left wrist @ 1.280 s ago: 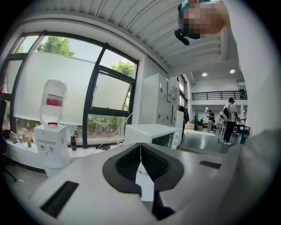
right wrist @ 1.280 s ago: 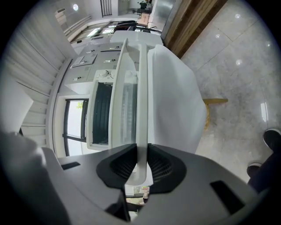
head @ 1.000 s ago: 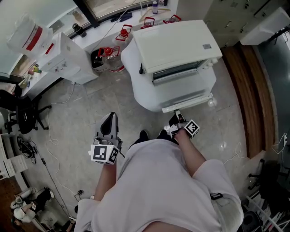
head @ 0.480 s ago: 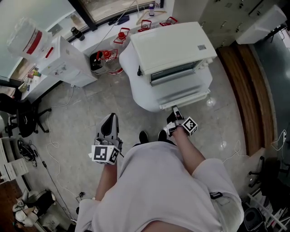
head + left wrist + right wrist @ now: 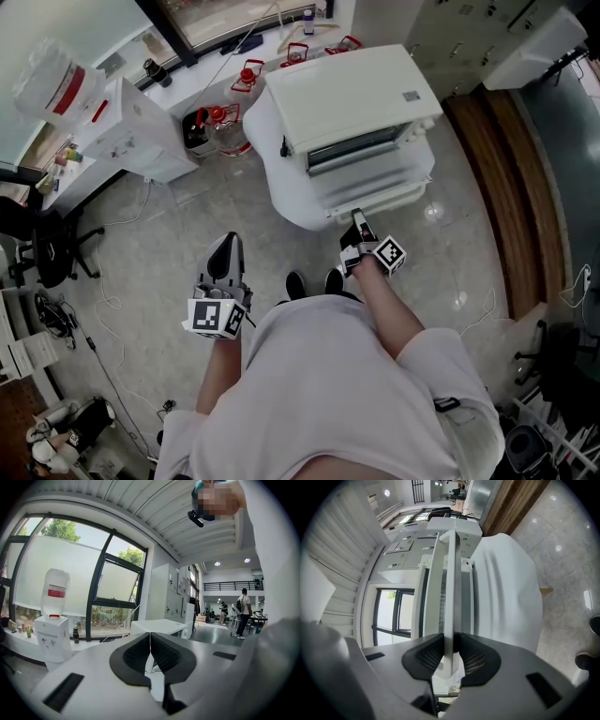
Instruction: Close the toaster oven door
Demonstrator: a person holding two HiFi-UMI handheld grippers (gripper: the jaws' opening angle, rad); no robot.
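Note:
A white toaster oven [image 5: 347,98] stands on a table draped in white cloth [image 5: 281,183]. Its door [image 5: 370,176] hangs partly lowered toward me, with the handle bar [image 5: 380,200] along its front edge. My right gripper [image 5: 357,223] reaches up to that bar. In the right gripper view the handle [image 5: 449,573] runs between the pads of the right gripper [image 5: 449,656], which touch it on both sides while the jaws are opening. My left gripper [image 5: 225,246] hangs low at my left side, far from the oven. Seen in its own view, the left gripper [image 5: 150,651] is shut and holds nothing.
A water dispenser [image 5: 141,127] stands at the left, with red-capped bottles [image 5: 217,117] on the floor beside the table. An office chair [image 5: 42,234] is at the far left. A wooden floor strip [image 5: 497,187] runs along the right. My shoes [image 5: 314,281] stand just before the table.
The right gripper has risen and moved toward the oven with the handle, and the door has swung up from near level to steeper. The left gripper has stayed still.

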